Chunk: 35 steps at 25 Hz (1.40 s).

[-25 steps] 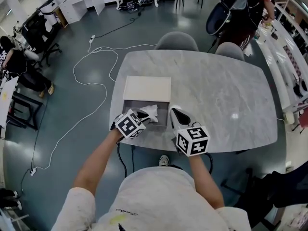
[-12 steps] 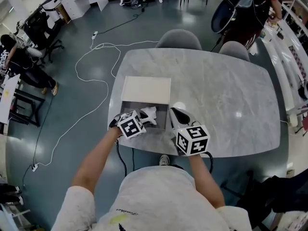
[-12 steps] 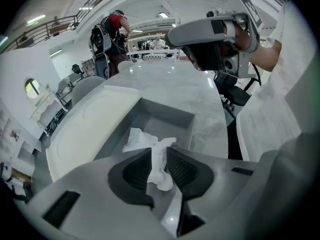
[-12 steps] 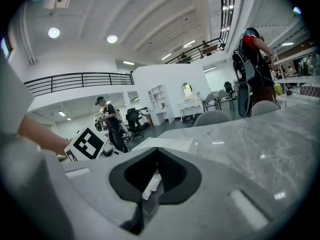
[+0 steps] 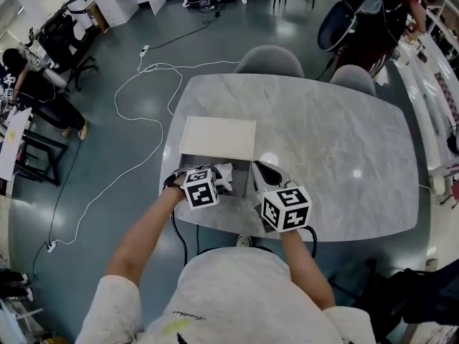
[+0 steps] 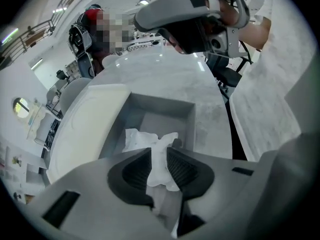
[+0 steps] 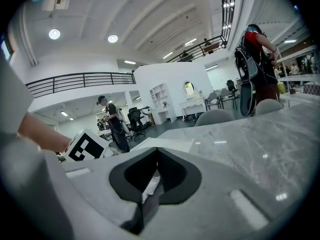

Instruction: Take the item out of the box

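An open grey box [image 5: 244, 178] lies near the table's front edge, its cream lid [image 5: 219, 136] folded back beyond it. My left gripper [image 5: 221, 180] is over the box's near part, shut on a crumpled white item [image 5: 224, 170]. In the left gripper view the white item [image 6: 150, 141] rises from the box [image 6: 165, 108] and is pinched between the pads of the left gripper [image 6: 159, 166]. My right gripper [image 5: 259, 168] rests just right of the box, shut with nothing held. In its own view the right gripper [image 7: 158, 159] has its jaws together.
The marble table [image 5: 323, 142] stretches to the right and back. Two grey chairs [image 5: 267, 59] stand at its far side, and a person [image 5: 373, 13] is beyond them. A white cable [image 5: 136, 113] runs over the floor on the left.
My left gripper has shifted slightly right with the white item still pinched in it. The right gripper has stayed beside the box.
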Each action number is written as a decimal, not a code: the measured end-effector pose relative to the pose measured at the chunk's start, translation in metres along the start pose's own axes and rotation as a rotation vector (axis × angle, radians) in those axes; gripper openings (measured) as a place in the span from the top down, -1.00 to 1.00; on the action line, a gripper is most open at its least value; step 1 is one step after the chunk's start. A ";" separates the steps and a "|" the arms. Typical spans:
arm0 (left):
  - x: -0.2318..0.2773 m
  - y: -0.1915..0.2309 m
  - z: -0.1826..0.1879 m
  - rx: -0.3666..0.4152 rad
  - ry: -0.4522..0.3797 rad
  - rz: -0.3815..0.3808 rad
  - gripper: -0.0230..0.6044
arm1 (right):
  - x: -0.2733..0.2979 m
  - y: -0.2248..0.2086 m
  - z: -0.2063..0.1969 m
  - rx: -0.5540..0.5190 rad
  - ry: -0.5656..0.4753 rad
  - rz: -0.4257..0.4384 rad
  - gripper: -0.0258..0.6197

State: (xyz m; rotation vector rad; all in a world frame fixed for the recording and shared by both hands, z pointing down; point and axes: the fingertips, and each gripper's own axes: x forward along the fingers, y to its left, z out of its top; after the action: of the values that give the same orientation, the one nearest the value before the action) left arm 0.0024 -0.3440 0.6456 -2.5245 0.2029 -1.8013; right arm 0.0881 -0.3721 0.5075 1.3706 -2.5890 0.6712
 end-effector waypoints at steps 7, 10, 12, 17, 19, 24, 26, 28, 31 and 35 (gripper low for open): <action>0.008 -0.001 0.000 0.055 0.051 -0.024 0.69 | 0.002 -0.010 0.003 0.008 0.000 -0.005 0.91; 0.012 -0.001 0.001 0.066 0.062 -0.031 0.70 | 0.004 -0.013 0.000 0.011 0.007 -0.006 0.91; 0.013 -0.002 0.000 0.073 0.068 -0.038 0.70 | 0.005 -0.014 0.001 0.011 0.007 -0.005 0.91; 0.013 -0.002 0.000 0.073 0.072 -0.048 0.77 | 0.008 -0.013 0.005 0.010 0.005 0.001 0.91; 0.013 -0.002 -0.001 0.061 0.068 -0.048 0.80 | 0.008 -0.012 0.004 0.009 0.008 0.003 0.91; 0.011 -0.002 0.000 0.030 0.051 -0.043 0.85 | 0.007 -0.011 0.002 0.012 0.010 0.005 0.91; 0.009 -0.003 0.000 0.022 0.053 -0.038 0.86 | 0.006 -0.010 0.002 0.011 0.009 0.005 0.91; 0.008 -0.004 0.001 0.029 0.054 -0.030 0.87 | 0.004 -0.009 0.002 0.010 0.007 0.004 0.91; 0.005 -0.006 0.002 0.030 0.045 -0.014 0.87 | 0.001 -0.007 0.000 0.008 0.005 0.005 0.91; -0.003 -0.004 0.001 0.020 0.024 0.032 0.87 | 0.000 0.000 0.000 0.003 -0.001 0.010 0.91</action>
State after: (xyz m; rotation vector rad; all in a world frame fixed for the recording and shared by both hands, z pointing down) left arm 0.0024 -0.3395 0.6433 -2.4723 0.2234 -1.8135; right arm 0.0884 -0.3722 0.5075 1.3599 -2.5986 0.6764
